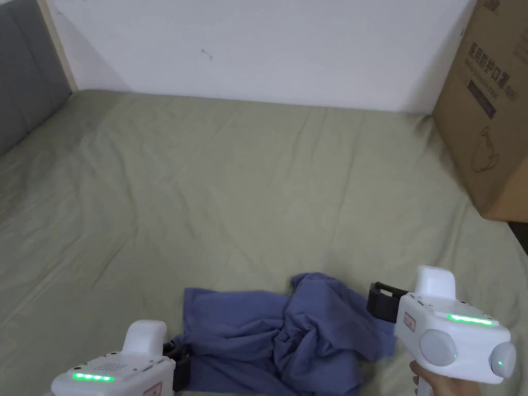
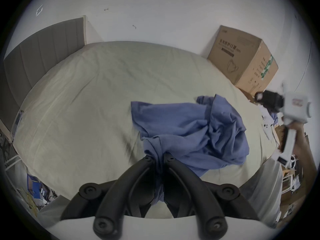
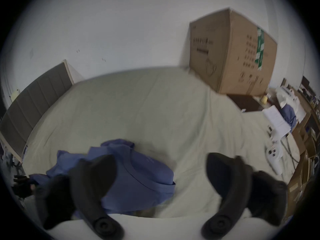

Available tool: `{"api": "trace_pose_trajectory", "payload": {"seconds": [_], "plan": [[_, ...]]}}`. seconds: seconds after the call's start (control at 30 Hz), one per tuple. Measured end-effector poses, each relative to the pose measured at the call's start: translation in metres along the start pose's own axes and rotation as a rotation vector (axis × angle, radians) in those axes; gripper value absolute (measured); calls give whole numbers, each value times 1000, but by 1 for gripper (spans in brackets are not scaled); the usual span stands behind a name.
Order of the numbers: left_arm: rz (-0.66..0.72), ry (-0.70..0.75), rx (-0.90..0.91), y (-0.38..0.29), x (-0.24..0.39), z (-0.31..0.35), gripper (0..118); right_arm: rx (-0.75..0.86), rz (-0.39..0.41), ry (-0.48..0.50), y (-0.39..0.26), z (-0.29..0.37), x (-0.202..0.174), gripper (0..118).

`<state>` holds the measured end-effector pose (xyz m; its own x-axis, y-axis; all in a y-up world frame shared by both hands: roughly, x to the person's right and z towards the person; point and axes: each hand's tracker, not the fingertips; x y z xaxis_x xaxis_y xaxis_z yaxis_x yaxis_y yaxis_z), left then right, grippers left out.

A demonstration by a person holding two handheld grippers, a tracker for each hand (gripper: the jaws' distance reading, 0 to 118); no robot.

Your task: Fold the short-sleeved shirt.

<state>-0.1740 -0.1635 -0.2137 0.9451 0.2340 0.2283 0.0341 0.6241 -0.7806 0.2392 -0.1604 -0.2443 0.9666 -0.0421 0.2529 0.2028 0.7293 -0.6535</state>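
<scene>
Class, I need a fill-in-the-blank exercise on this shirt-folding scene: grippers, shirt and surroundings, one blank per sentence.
1. The left gripper is shut on the blue ____.
2. The right gripper has its jaws ____, holding nothing.
3. The shirt lies crumpled on a pale green ____.
4. The cardboard box stands at the bed's far ____ corner.

Missing words: shirt; open; sheet; right

One blue shirt point(image 1: 289, 340), one cardboard box point(image 1: 487, 113), two grippers: left gripper point(image 2: 158, 157), right gripper point(image 3: 160, 171).

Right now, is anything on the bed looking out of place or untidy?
Yes. The blue shirt lies crumpled in a heap at the near edge of the bed, not spread flat. The left gripper pinches a bunch of it; the right gripper is open.
</scene>
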Motion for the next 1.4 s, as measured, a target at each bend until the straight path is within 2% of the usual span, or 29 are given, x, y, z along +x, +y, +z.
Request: {"api": "trace_pose_trajectory", "payload": {"seconds": [0.07,0.17,0.2,0.23,0.27,0.3,0.33,0.4,0.43,0.47,0.57,0.67,0.83,1.1,1.3,1.4], "plan": [[10,-7,6,4,-4,-5,7,-97,11,25,-3,-26,5,118],[27,-10,-3,8,-5,-12,7,-217,3,35,-8,-62,6,115],[31,-11,-6,9,-6,-13,7,-247,6,37,-10,-70,7,107],[33,-12,-9,9,-6,-14,7,-266,7,31,-13,-77,7,94],[34,-11,-10,9,-6,-14,7,-269,-4,22,-15,-83,7,73],[35,-12,-10,8,-7,-15,7,-289,-1,11,-18,-90,7,47],[38,-14,-12,8,-7,-16,7,-315,12,18,-21,-94,8,35],[42,-14,-16,8,-9,-15,7,-315,10,22,-26,-95,9,27],[45,-16,-18,7,-9,-15,7,-303,10,25,-27,-89,10,12],[48,-18,-19,7,-10,-15,7,-296,11,30,-26,-85,10,7],[61,-27,-13,7,-11,-12,7,-269,6,45,-18,-68,14,6],[92,-50,7,10,-11,-6,7,-163,45,30,0,-41,20,6],[118,-77,75,36,-8,5,7,20,25,65,48,20,29,6],[80,-56,279,153,-10,39,7,288,66,40,149,100,39,6],[82,-26,400,259,-22,69,7,404,54,8,226,124,48,6],[55,36,447,311,-21,83,7,443,43,6,265,128,48,6]]}}
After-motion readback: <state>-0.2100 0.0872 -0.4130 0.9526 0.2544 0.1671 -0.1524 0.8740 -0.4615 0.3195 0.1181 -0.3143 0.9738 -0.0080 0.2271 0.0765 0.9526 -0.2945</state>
